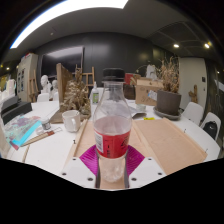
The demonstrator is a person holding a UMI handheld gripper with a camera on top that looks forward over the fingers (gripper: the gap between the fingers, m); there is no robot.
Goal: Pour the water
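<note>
Tongs (113,160) clamped on bottle (112,125), upright

1. The bottle (112,125) is showing clear plastic with a red label band and a dark cap.
2. The gripper (112,165) is showing white fingers with magenta pads (92,158).
3. The table (175,145) is showing pale wood planks beside white panels.
4. The cup (71,121) is looking white.
5. The far wall (120,50) is looking dark grey.

Tongs (113,160) closed around held bottle (112,125)
</note>
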